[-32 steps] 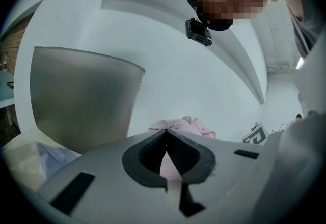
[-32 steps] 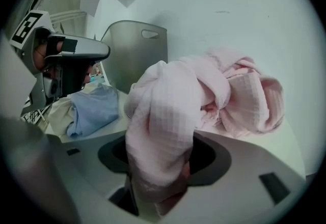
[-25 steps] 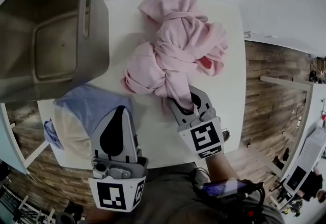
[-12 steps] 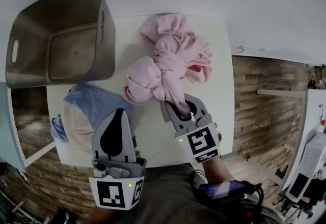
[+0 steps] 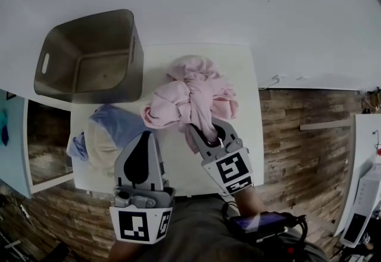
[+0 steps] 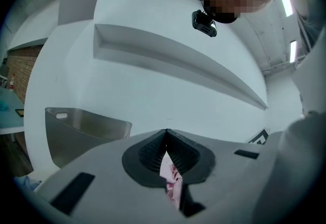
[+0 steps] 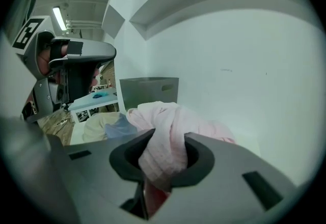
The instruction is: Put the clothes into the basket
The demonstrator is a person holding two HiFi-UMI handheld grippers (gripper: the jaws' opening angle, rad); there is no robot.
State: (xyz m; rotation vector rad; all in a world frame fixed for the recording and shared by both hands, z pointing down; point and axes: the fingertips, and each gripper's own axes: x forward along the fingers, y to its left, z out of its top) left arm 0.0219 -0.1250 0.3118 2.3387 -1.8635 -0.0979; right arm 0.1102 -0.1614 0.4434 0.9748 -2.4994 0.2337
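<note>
Head view: grey basket stands at far-left corner of white table. Bunched pink garment lies mid-table, just right of the basket. A blue & cream cloth lies near-left, in front of the basket. R gripper holds the near end of the pink garment, a twisted strand running up to it. L gripper hangs beside it, jaws together.

L gripper view: jaws meet at the tips with nothing pinched (pink shows through the gap behind them). Basket sits to the left.

R gripper view: jaws have just been closing and sit narrow on a fold of pink cloth. Rest of the garment trails ahead toward the basket.
</note>
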